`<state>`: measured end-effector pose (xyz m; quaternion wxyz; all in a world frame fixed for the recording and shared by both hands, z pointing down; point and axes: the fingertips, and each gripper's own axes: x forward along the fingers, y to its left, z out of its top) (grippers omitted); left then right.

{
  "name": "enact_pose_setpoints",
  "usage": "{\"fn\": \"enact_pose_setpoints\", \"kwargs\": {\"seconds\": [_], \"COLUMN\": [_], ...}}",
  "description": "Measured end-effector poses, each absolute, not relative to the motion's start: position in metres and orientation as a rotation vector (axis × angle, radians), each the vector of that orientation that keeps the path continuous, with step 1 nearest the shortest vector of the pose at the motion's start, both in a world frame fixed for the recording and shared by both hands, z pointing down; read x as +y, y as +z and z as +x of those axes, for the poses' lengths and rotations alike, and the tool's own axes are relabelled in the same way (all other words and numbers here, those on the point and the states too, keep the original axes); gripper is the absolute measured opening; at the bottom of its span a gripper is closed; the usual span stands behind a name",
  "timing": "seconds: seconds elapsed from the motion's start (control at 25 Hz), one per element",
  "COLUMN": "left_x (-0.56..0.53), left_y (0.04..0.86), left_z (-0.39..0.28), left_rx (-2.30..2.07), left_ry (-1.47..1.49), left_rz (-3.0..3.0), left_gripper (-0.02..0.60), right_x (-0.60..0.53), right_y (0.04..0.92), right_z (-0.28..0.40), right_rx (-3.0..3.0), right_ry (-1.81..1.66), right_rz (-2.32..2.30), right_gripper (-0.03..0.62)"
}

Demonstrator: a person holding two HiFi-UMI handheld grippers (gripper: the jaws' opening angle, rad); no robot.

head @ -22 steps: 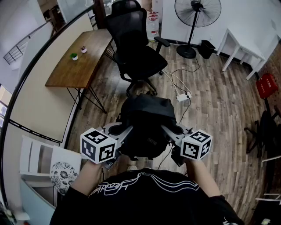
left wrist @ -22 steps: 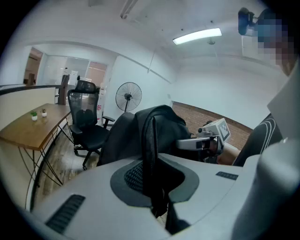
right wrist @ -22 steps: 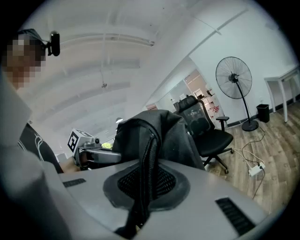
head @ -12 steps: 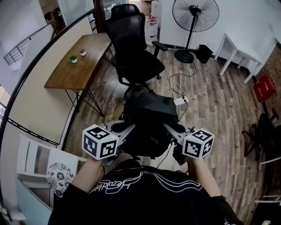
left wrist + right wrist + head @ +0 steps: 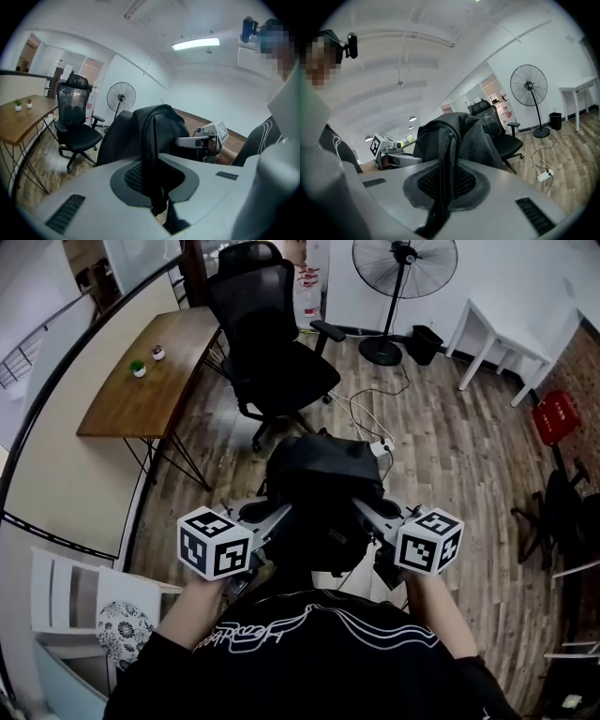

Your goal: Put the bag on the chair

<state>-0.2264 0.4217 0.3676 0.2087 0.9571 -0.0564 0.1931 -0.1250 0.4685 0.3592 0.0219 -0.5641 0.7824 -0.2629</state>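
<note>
A black backpack hangs in the air between my two grippers, above the wooden floor. My left gripper is shut on one black shoulder strap, which runs down between its jaws. The right gripper is shut on the other strap. A black office chair stands just beyond the bag, its seat facing me; it also shows as the chair at left in the left gripper view and the chair behind the bag in the right gripper view.
A wooden desk with two small plants stands left of the chair. A standing fan, a white table and a power strip with cables lie right of it. A red crate sits far right.
The chair and desk have drawn nearer in the head view and shifted left. Both grippers keep their hold on the bag, still in front of my chest.
</note>
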Motion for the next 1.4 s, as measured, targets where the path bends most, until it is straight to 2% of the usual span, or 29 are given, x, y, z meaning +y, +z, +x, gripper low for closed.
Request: {"fn": "enact_pose_setpoints", "kwargs": {"seconds": [0.4, 0.76, 1.04, 1.4], "left_x": [0.328, 0.189, 0.099, 0.036], "left_y": [0.422, 0.449, 0.456, 0.464], "left_z": [-0.180, -0.126, -0.087, -0.049], "left_rx": [-0.080, -0.062, -0.038, -0.071], "left_ry": [0.597, 0.622, 0.590, 0.622], "left_rz": [2.537, 2.421, 2.431, 2.430], "left_gripper": [0.043, 0.043, 0.043, 0.044], "right_x": [0.378, 0.244, 0.154, 0.085], "right_y": [0.408, 0.427, 0.431, 0.440], "right_z": [-0.080, -0.030, 0.008, 0.051], "right_rx": [2.357, 2.327, 2.352, 2.396], "right_ry": [-1.021, -1.166, -1.176, -1.151], "right_rz": [-1.776, -1.749, -1.775, -1.762], "right_gripper": [0.003, 0.003, 0.003, 0.003]}}
